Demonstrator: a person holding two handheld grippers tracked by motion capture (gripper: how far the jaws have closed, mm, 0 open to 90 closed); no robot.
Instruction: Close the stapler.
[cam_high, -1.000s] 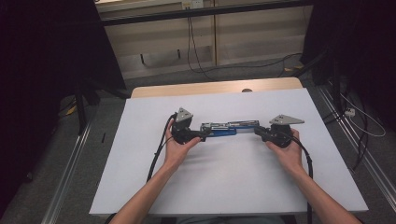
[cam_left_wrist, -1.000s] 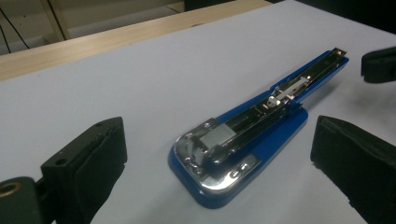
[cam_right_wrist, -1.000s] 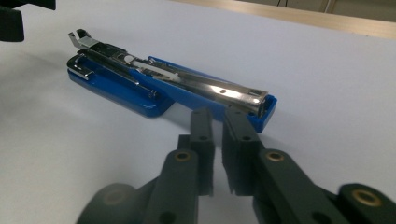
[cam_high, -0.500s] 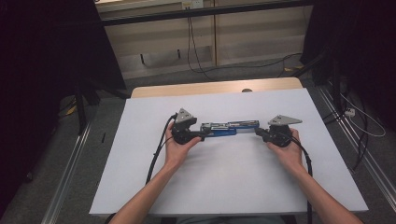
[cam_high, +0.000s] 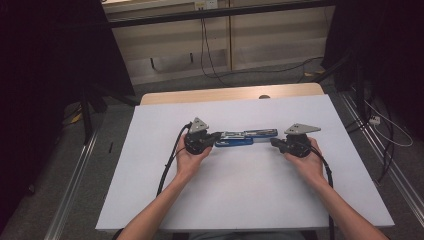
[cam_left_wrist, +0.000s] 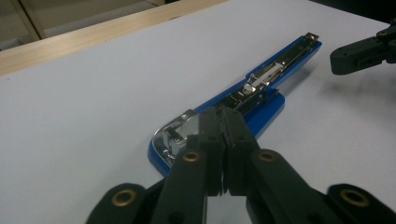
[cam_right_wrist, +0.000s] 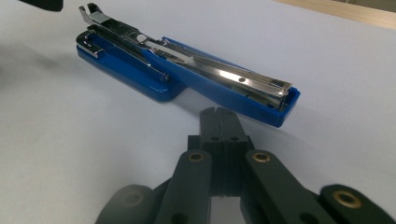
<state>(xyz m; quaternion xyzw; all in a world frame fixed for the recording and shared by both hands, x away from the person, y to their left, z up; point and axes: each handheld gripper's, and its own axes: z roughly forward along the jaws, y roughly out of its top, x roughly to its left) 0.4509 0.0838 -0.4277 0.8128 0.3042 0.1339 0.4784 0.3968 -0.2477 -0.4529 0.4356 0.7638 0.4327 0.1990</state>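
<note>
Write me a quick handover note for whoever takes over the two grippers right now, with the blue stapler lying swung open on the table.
Left gripper: jaws have just closed; shut, nothing between them, tips at the stapler's left end.
Right gripper: shut, empty, just short of the stapler's right end.
Stapler: flat on the white table between both grippers, opened out, metal staple channel exposed.
Done: stapler is opened.
Left: likely loading or closing it; neither gripper holds it yet.

I see a white sheet (cam_high: 240, 200) covering the tabletop (cam_high: 220, 94), whose wooden edge shows at the far side. Cables (cam_high: 207, 55) trail over the grey floor (cam_high: 165, 85) beyond.
</note>
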